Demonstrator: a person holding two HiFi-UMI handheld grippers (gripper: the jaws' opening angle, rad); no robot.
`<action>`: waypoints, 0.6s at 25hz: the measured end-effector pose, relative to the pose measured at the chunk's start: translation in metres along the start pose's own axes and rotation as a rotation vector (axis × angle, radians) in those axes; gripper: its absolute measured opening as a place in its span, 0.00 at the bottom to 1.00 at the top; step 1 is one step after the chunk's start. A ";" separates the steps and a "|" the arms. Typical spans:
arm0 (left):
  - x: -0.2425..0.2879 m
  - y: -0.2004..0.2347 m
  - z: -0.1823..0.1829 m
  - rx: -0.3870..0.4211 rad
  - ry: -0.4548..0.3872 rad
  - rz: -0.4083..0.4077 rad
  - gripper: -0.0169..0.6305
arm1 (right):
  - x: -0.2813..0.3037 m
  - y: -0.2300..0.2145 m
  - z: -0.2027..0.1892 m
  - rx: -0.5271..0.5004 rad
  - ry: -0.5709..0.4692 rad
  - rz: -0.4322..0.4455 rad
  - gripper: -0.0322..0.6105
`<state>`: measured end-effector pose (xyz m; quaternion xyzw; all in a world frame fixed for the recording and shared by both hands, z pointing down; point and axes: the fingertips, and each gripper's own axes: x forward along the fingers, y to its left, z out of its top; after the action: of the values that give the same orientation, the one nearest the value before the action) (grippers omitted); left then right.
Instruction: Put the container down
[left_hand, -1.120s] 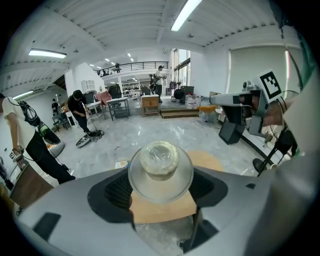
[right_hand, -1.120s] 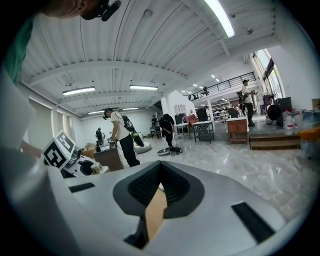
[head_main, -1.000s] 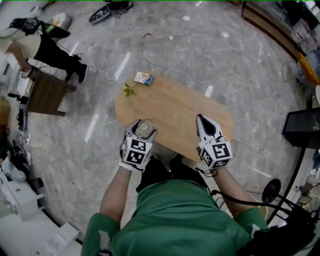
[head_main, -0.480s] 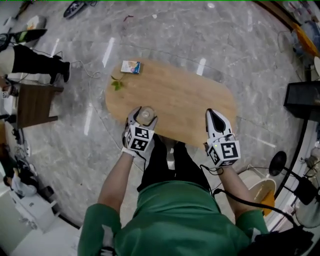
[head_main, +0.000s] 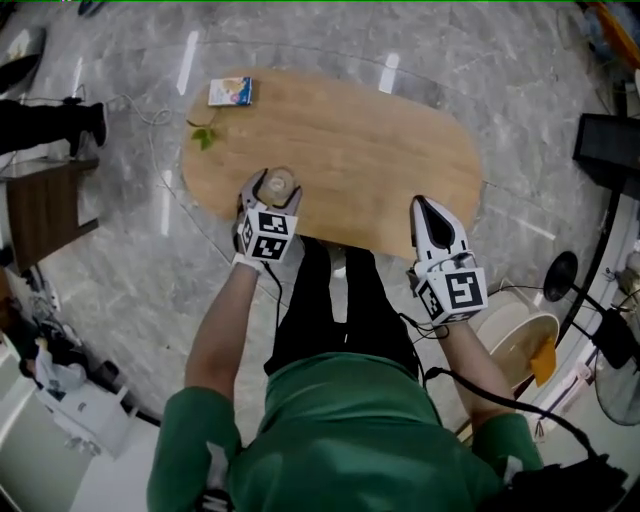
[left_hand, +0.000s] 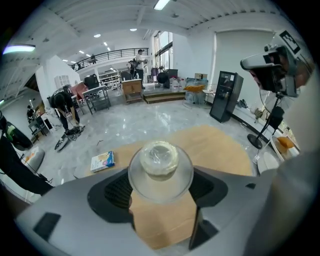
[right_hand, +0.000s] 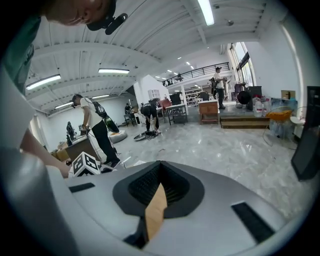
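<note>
The big wooden table (head_main: 380, 140) is under both claws. The left gripper (head_main: 278, 183) squeezes the clear container (left_hand: 160, 170) between its jaws. A second ago it was at the near edge. Now it is further in over the wood, so it looks ready to go down. The right gripper (head_main: 422, 205) is closed tight on nothing. A little box (head_main: 230, 91) lies far off
</note>
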<state>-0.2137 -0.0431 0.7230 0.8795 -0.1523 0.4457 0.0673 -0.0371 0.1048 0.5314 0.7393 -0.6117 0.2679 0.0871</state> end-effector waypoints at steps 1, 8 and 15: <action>0.008 0.001 -0.003 -0.003 0.006 0.001 0.55 | 0.002 -0.001 -0.006 0.005 0.010 -0.002 0.08; 0.066 0.008 -0.016 -0.002 0.019 -0.015 0.55 | 0.023 -0.007 -0.036 0.011 0.073 -0.012 0.08; 0.114 0.015 -0.037 -0.003 0.051 -0.016 0.55 | 0.042 -0.008 -0.060 0.014 0.133 -0.013 0.08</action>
<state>-0.1837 -0.0719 0.8359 0.8690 -0.1440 0.4673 0.0760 -0.0427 0.0979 0.6047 0.7243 -0.5979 0.3201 0.1240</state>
